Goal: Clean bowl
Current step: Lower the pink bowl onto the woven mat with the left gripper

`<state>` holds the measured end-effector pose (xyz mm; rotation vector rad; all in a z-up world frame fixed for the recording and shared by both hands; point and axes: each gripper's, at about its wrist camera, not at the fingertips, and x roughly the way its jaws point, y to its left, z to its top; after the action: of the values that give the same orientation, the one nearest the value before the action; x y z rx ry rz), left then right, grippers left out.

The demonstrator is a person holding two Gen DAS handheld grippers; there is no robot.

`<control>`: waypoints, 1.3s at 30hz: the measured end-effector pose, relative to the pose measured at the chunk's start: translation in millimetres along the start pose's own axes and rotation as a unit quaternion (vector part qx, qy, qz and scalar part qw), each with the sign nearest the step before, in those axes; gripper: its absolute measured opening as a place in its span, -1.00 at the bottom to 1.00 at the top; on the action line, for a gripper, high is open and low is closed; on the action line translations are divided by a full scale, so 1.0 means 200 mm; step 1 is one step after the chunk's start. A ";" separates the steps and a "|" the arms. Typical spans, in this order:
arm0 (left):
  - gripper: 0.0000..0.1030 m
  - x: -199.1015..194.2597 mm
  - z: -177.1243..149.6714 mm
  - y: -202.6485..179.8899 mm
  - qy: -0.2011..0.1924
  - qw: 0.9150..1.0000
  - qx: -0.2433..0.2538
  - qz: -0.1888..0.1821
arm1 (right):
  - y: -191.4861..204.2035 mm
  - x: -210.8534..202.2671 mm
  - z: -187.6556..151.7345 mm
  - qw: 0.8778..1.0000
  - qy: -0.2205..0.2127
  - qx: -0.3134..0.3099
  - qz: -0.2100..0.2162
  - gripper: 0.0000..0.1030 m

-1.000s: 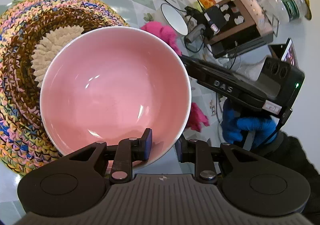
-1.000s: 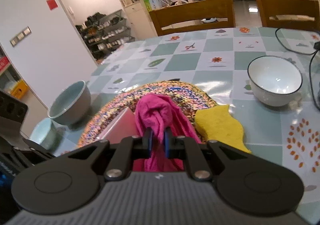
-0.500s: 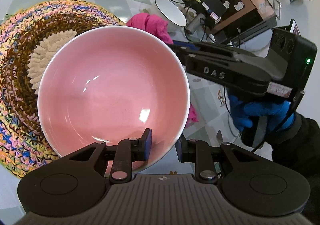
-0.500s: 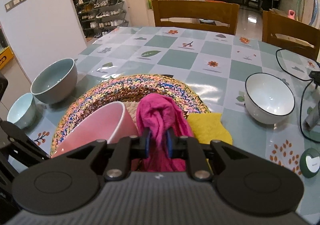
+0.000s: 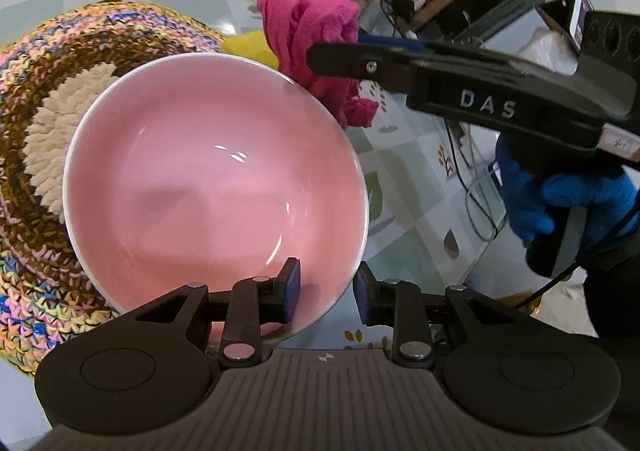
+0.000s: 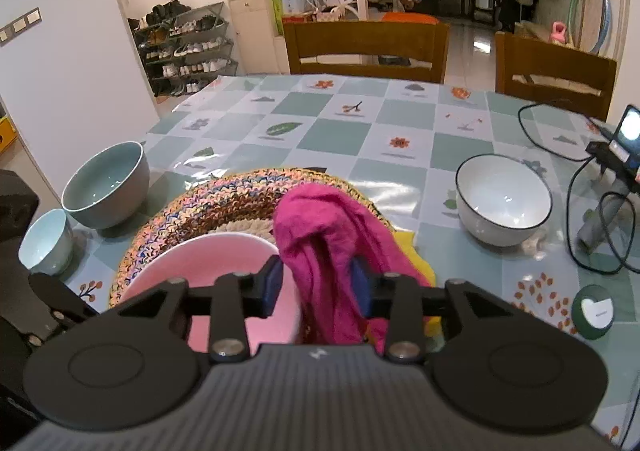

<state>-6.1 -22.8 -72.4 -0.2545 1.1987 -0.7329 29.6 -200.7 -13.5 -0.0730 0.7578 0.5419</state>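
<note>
Pink and glossy, the bowl fills the centre of my left-wrist view, tipped up toward the lens with its near rim caught between my left claw: one pad inside the wall, one outside, jaws narrow and easing apart while the rim sits between them. Its inside looks bare and shiny, with no residue I can make out, so I judge the wiping is either done or paused. At upper right my right claw comes in from the side, the magenta cloth bunched at its tip just beyond the bowl's far rim, not inside it. A blue-gloved hand grips its handle at right. Under the bowl at left lies a multicoloured crocheted mat.

From the right wrist, my right claw is opening, and the cloth hangs loosely between the pads, to the right of the bowl at lower centre. Checked green-and-white oilcloth covers the table. A grey-blue bowl and small pale cup stand left, a white black-rimmed bowl right. Two wooden chairs, a shoe rack and shelves sit behind.
</note>
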 end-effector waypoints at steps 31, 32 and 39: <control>-0.09 -0.25 -0.03 -0.09 -0.100 0.992 0.027 0.074 | 0.03 -0.13 0.07 0.999 -0.038 0.010 -0.011 0.00; -0.08 -0.25 -0.04 -0.09 -0.102 0.991 0.028 0.077 | 0.04 -0.13 0.06 0.999 -0.037 0.011 -0.012 0.02; 0.02 -0.29 -0.05 -0.09 -0.115 0.988 0.026 0.100 | 0.07 -0.17 0.02 0.999 -0.038 0.019 -0.022 0.18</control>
<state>-32.2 2.7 -22.0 -0.1676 0.9689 -0.5430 4.7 -203.0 13.4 -0.0324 0.6900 0.4855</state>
